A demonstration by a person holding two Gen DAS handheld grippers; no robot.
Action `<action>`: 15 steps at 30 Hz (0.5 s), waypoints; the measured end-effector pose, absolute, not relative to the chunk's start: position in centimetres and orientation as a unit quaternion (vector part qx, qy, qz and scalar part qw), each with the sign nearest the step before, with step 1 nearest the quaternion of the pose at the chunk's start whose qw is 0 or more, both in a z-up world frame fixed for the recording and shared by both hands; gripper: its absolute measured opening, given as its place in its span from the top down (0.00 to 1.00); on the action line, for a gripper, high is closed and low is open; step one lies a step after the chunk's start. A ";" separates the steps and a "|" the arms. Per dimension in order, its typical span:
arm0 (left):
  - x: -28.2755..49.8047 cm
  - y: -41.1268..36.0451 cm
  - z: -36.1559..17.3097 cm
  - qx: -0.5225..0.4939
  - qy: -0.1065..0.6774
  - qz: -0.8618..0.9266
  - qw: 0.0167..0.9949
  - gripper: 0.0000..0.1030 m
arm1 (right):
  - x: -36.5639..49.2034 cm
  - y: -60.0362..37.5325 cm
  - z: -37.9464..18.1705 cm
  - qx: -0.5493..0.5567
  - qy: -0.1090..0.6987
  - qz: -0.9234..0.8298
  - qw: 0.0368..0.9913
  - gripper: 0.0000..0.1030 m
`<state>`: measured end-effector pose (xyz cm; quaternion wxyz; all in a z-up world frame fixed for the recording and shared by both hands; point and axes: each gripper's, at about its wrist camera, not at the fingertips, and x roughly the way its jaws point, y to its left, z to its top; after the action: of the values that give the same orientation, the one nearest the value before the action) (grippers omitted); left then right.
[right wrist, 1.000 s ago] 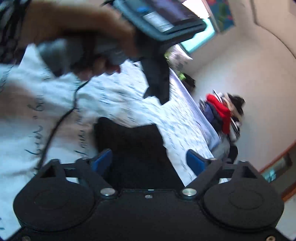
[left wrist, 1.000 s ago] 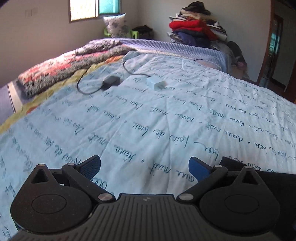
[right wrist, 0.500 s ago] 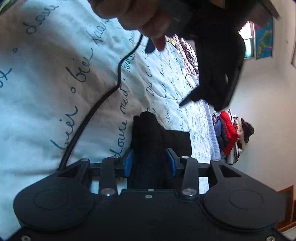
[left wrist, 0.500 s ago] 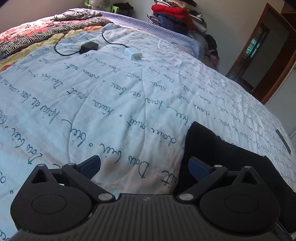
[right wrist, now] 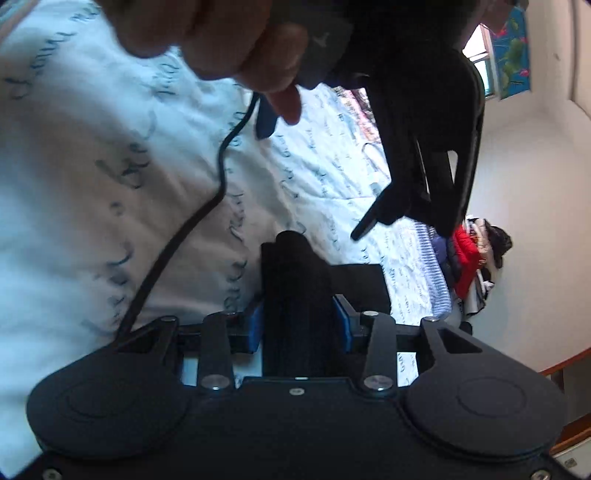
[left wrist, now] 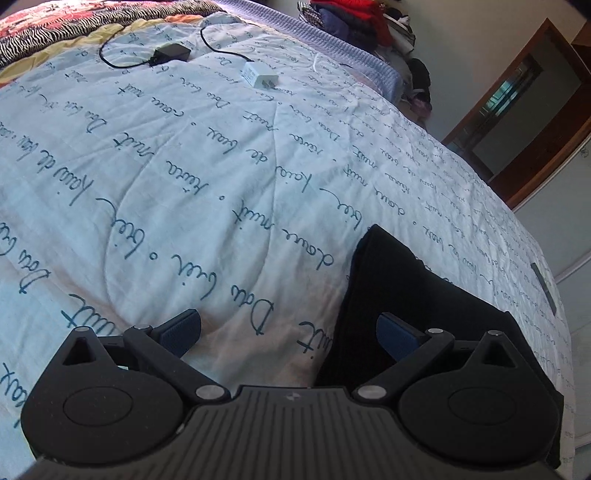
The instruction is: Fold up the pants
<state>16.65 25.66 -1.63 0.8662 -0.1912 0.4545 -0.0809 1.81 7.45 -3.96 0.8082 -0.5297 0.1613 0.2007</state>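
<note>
The black pants lie on the pale blue bedspread with script lettering. In the left wrist view my left gripper is open, low over the bedspread; its right finger is over the pants' left edge and its left finger over bare bedspread. In the right wrist view my right gripper is shut on a bunched fold of the pants. The person's hand holding the left gripper fills the top of that view, above the pants.
A black charger with cable and a white plug lie at the bed's far side. A patterned blanket sits far left, a clothes pile beyond the bed, a wooden door at right. A black cable crosses the bedspread.
My right gripper closed on the pants' fold and stays shut on it. My left gripper tilted down and moved toward the pants' edge, staying open.
</note>
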 end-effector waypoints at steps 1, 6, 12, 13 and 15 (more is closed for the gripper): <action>16.8 25.6 -1.7 -0.198 0.460 -0.090 0.861 0.01 | 1.8 7.4 -3.9 -0.528 0.159 0.203 0.809 0.64; 17.9 25.1 -2.4 -0.226 0.483 -0.131 0.836 0.01 | 1.2 5.9 -2.6 -0.483 0.146 0.216 0.836 0.84; 20.4 24.2 -3.6 -0.315 0.490 -0.183 0.792 0.01 | 3.1 1.1 3.1 -0.295 0.186 0.258 0.901 0.84; 21.0 23.9 -3.8 -0.340 0.487 -0.198 0.780 0.01 | 3.3 0.4 3.7 -0.271 0.191 0.262 0.906 0.84; 22.0 23.3 -4.5 -0.386 0.490 -0.221 0.749 0.01 | 3.5 -0.8 4.4 -0.228 0.197 0.269 0.915 0.84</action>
<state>21.97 23.27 -4.54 0.7494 -0.3862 0.4902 -0.2213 3.52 -0.76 4.45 0.9148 -0.2282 0.1970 0.2687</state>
